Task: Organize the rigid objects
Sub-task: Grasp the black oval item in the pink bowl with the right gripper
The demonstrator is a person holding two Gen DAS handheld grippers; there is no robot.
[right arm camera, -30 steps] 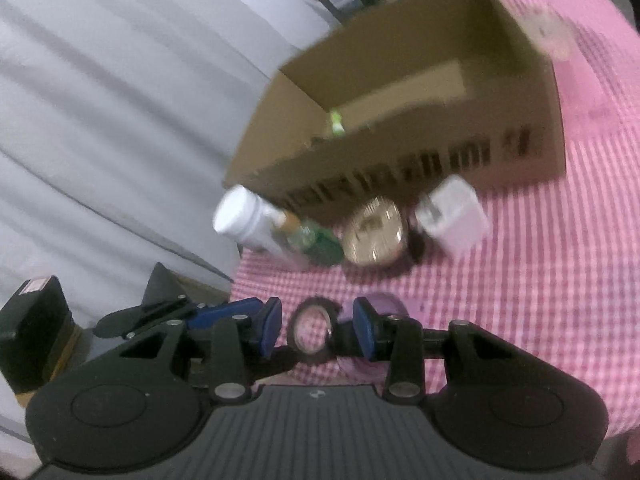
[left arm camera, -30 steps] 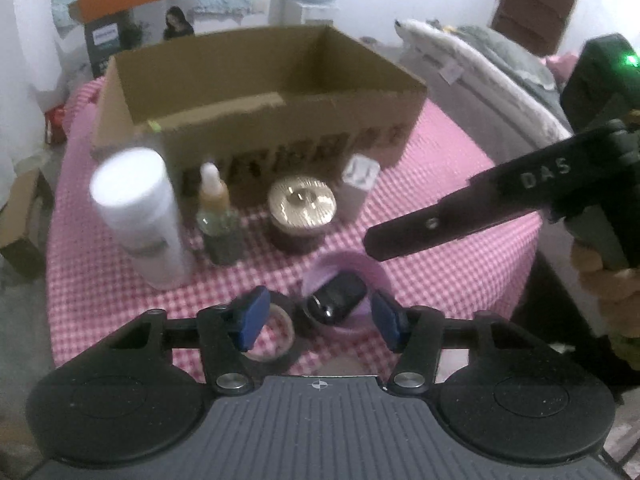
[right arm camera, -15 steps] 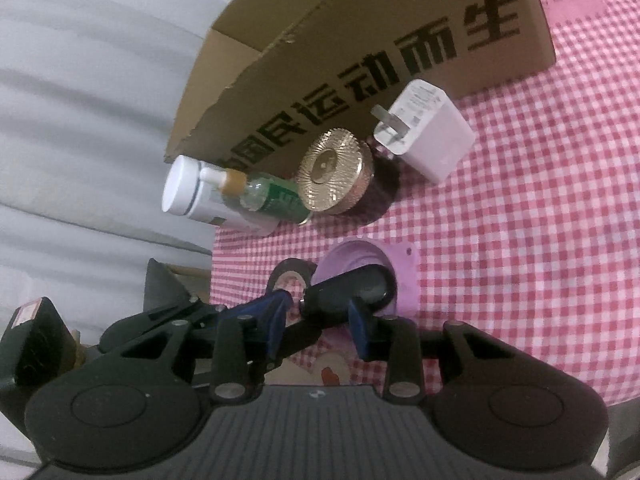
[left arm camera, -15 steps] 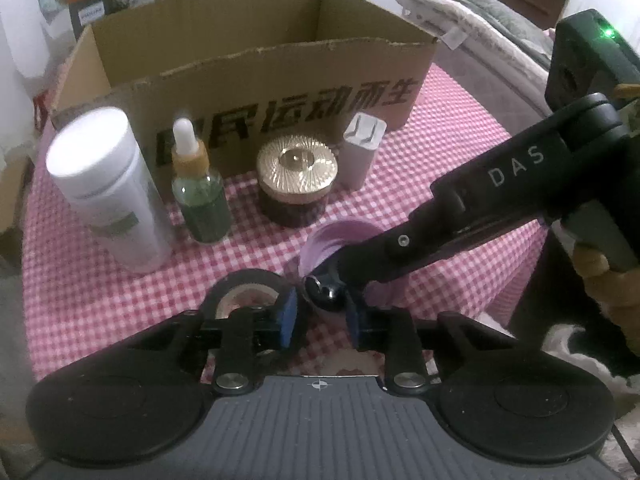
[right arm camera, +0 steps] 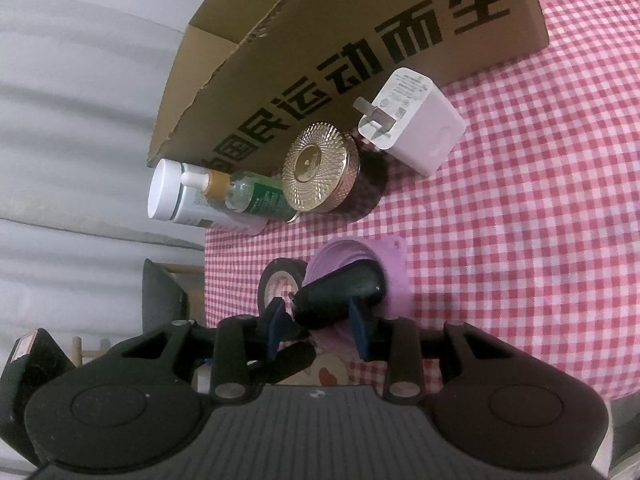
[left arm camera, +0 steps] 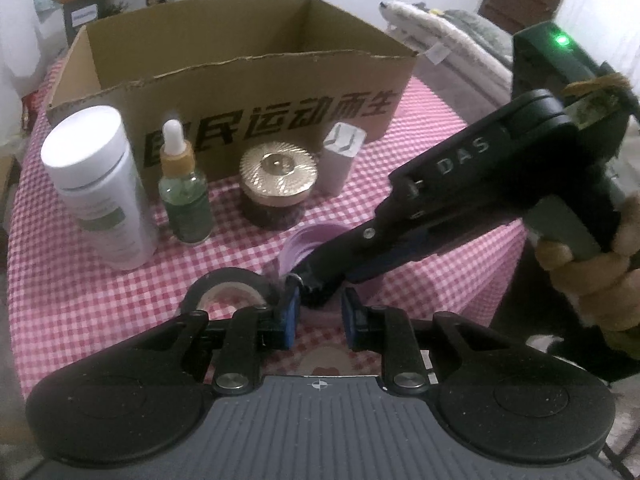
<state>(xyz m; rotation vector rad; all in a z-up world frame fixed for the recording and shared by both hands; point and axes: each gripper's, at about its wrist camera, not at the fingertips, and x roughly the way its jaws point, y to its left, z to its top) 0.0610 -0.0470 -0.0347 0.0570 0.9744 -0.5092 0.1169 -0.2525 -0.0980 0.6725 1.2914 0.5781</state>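
A black oval fob (right arm camera: 344, 288) lies in a purple dish (right arm camera: 394, 276) near the front of the pink checked table. My right gripper (right arm camera: 317, 320) reaches down from the right and is shut on the fob's near end. In the left wrist view the same right gripper (left arm camera: 320, 280) crosses over the purple dish (left arm camera: 304, 240) and hides most of the fob. My left gripper (left arm camera: 318, 316) has its jaws drawn close together, pinching the dish's near edge. An open cardboard box (left arm camera: 248, 92) stands behind.
Along the box front stand a white bottle (left arm camera: 96, 184), a green dropper bottle (left arm camera: 184, 200), a gold-lidded jar (left arm camera: 278, 176) and a white charger (left arm camera: 340, 156). A black tape roll (left arm camera: 228, 280) lies left of the dish. A hand (left arm camera: 592, 280) holds the right gripper. The table's edge is close.
My left gripper went from open to shut at the dish. The right gripper came down and rolled, and its jaws now sit around the fob.
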